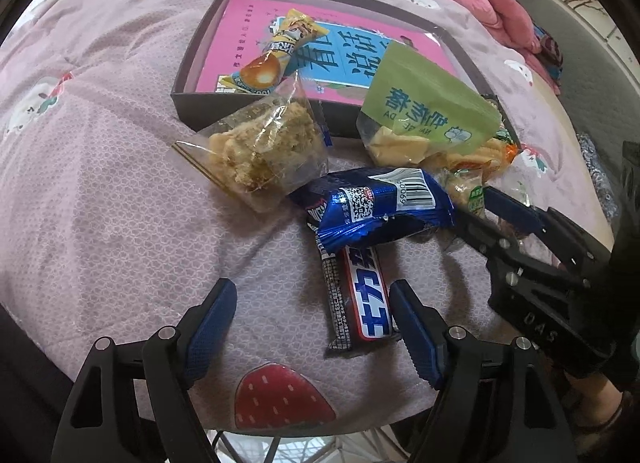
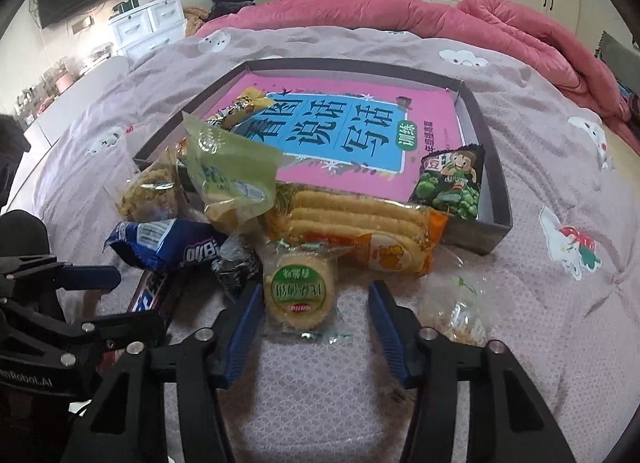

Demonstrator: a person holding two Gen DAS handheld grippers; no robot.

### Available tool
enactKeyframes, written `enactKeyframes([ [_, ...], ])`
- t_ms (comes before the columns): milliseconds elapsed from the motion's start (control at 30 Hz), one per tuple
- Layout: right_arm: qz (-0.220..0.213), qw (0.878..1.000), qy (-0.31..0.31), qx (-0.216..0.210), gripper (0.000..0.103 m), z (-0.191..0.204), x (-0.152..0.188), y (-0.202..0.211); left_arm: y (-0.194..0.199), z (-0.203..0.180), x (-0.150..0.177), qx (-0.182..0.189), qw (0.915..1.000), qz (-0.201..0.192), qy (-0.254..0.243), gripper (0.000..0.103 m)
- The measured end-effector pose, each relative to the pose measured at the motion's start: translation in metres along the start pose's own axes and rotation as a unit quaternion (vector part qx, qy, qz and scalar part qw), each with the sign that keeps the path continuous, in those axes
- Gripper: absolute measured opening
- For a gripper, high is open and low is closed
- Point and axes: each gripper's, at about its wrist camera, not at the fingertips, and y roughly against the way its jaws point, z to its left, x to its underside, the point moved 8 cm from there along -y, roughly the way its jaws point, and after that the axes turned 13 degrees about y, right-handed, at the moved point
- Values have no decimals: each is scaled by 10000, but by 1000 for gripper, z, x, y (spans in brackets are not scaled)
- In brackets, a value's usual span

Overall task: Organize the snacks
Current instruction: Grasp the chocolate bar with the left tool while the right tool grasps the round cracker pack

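A pinkish-grey bedspread (image 2: 520, 303) (cartoon prints, one strawberry) carries a shallow dark box (image 2: 496, 183), a heap of wrapped snacks (image 2: 224, 199) and a rumpled pink quilt (image 2: 500, 31).

Bare mauve patterned bedspread (image 1: 100, 203) is lying open to the left of the snack pile, giving clear passage there. In the pile, a clear bag of crumbly cake (image 1: 260, 155), a shiny blue foil packet (image 1: 384, 203) and a green pouch (image 1: 428, 111) are crowding together against the near wall of the shallow dark cardboard box (image 2: 500, 191). The box's pink-and-blue book cover (image 2: 340, 131) is lying mostly uncovered, leaving room inside. A long orange pack of yellow wafers (image 2: 360, 227) is blocking the near edge. The other black gripper (image 1: 508, 223) is reaching in from the right, narrowing that side.
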Motion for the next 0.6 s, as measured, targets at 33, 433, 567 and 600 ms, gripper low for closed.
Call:
enactKeyframes([
  [33,2,10000,-57,-61,48,-1,0,-1,-2,-3,-2,-10,10000,2,29,80],
  [433,87,9998,-93,-167,34,0,-1,-10,-15,-25,-4,-211,9997,-63,-113,61],
  [567,84,9998,-67,-179,34,1,-1,-9,-17,-29,-5,-123,9998,-65,-168,40],
  [600,77,9997,-93,-205,34,1,0,-8,-17,-30,-5,-85,9998,-41,-191,36],
])
